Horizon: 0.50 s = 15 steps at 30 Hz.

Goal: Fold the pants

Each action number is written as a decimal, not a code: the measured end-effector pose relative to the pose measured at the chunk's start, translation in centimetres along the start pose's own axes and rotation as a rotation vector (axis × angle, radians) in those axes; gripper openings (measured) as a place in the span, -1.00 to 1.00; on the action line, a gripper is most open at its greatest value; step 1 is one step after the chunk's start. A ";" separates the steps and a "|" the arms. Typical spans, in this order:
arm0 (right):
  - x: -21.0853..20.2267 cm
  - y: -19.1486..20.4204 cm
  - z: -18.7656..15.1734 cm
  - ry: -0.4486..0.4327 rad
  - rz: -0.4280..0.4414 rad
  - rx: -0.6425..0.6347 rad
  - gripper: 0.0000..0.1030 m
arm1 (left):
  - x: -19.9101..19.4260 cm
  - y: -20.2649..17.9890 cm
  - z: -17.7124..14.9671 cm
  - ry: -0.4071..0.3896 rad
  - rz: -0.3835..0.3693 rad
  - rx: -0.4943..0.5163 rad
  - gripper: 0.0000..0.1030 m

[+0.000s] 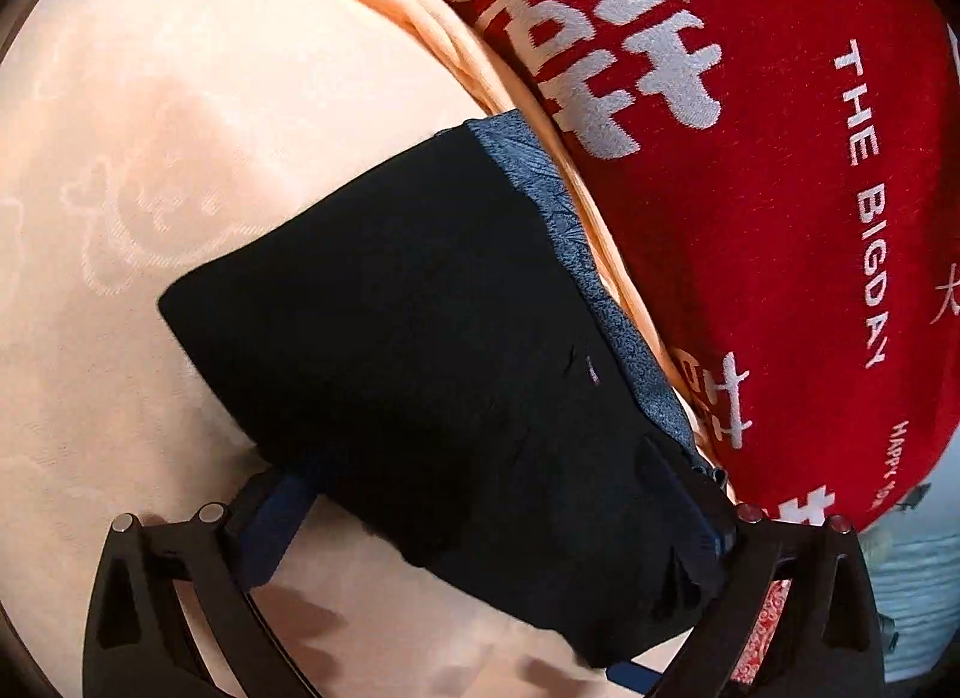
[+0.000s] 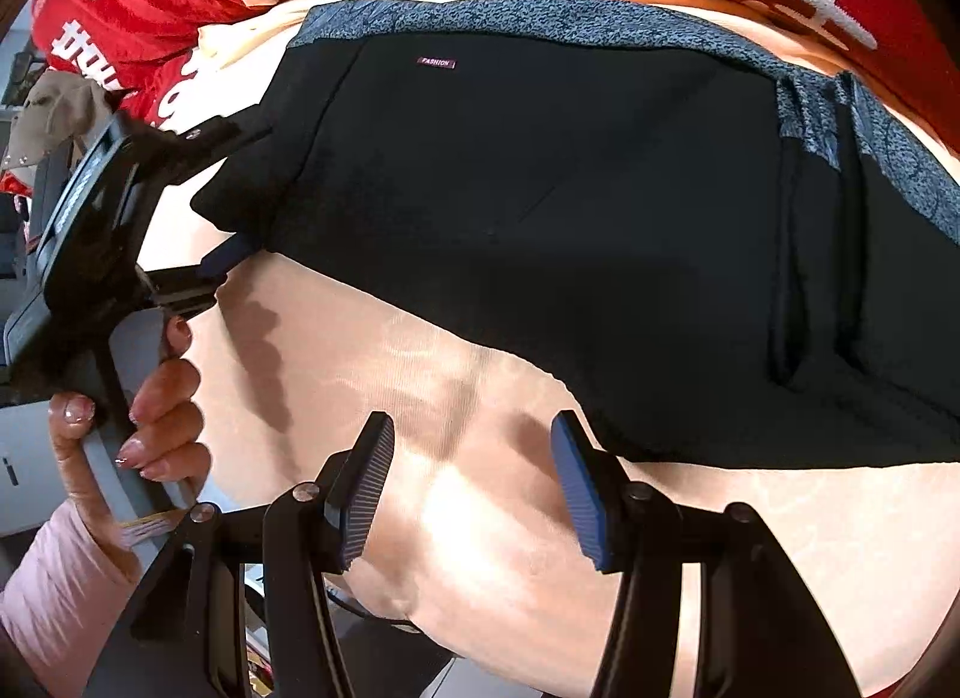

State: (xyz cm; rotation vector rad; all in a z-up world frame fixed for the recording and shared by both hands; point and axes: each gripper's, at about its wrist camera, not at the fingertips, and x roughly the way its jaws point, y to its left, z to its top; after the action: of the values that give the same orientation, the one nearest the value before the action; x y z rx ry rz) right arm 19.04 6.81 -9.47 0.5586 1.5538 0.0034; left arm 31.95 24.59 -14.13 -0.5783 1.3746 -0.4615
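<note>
The black pants lie folded into a thick rectangle on a peach cloth, with a blue-grey speckled waistband along the far edge. They also show in the right wrist view, with a small "FASHION" label. My left gripper is spread wide, its jaws either side of the near end of the bundle; its fingertips are hidden by the fabric. It shows from the side in the right wrist view. My right gripper is open and empty, just short of the pants' near edge.
A red blanket with white characters and "THE BIG DAY" lies bunched behind the pants. The person's hand holds the left gripper's handle. The cloth's edge drops off at the lower left in the right wrist view.
</note>
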 end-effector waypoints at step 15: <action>-5.1 -3.2 2.5 -0.115 -0.048 0.010 0.13 | 1.8 -3.1 0.7 -0.001 0.225 0.158 -0.16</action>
State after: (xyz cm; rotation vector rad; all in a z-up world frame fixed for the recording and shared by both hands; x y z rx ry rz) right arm 20.04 1.40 -5.96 0.5205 1.4552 -0.0716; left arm 32.95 21.15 -13.54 -0.2902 1.3700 -0.3826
